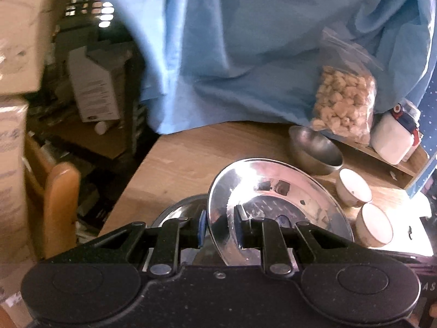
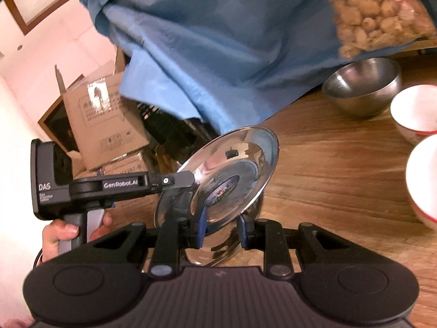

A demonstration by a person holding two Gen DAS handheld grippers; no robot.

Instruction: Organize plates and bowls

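Note:
In the left wrist view my left gripper (image 1: 221,222) is shut on the near rim of a shiny steel plate (image 1: 278,199), which is tilted above the wooden table (image 1: 185,158). The right wrist view shows that plate (image 2: 235,169) with the left gripper (image 2: 188,179) clamped on its left edge. A second steel plate (image 2: 215,251) lies under it, mostly hidden, with my right gripper (image 2: 222,228) shut on its rim. Part of it (image 1: 177,210) shows left of the lifted plate. A steel bowl (image 1: 316,147) and two white bowls (image 1: 353,188) (image 1: 374,224) stand to the right.
Blue cloth (image 1: 245,54) hangs over the table's far side, with a clear bag of snacks (image 1: 344,101) and a white jar (image 1: 393,136) at the back right. Cardboard boxes (image 2: 103,120) and a wooden chair (image 1: 60,205) crowd the floor past the table's left edge. A hand (image 2: 62,232) holds the left gripper's handle.

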